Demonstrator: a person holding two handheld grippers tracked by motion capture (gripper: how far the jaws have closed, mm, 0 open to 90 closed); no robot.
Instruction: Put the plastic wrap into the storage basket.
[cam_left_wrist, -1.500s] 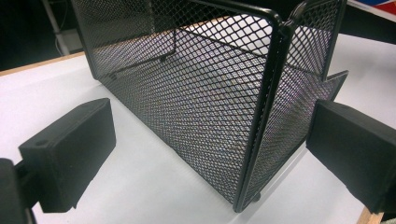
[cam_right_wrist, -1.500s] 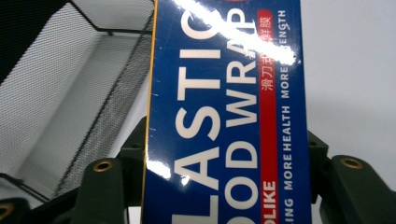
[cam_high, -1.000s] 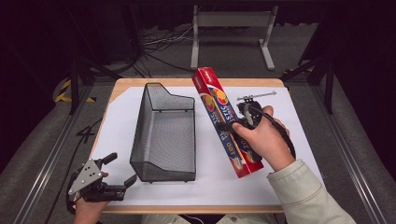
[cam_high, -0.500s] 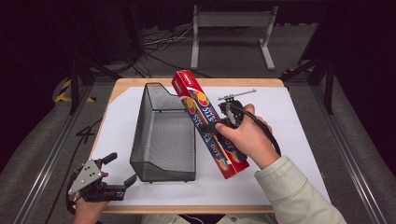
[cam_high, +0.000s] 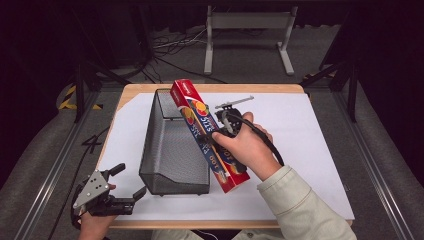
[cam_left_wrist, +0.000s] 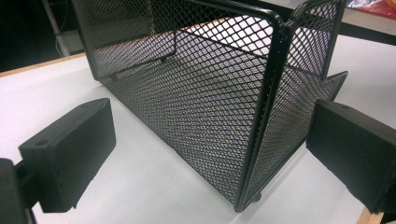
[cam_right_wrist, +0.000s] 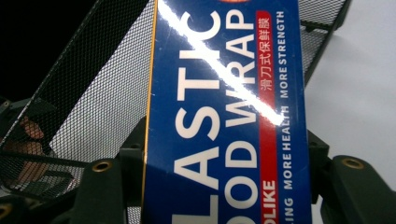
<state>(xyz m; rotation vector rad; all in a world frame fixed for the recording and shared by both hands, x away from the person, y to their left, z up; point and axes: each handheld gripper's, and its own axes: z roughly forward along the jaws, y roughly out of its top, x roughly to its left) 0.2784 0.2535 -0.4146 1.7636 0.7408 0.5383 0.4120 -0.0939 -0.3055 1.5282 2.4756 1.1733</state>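
Observation:
A long red and blue box of plastic food wrap hangs tilted over the right rim of a black wire-mesh basket on the white table top. My right gripper is shut on the box around its middle; in the right gripper view the blue face of the plastic wrap box sits between the jaws with the mesh basket behind it. My left gripper is open at the table's front left corner, just short of the basket's near wall. In the left gripper view its wide-set jaws frame the basket's near corner.
The white sheet covers a wooden table with bare room to the basket's right and left. Beyond the table's far edge stand a metal stand and cables on a dark floor.
My right gripper has carried the plastic wrap box leftward, from lying over the table's right half to hanging over the basket's right rim. The left gripper has stayed put.

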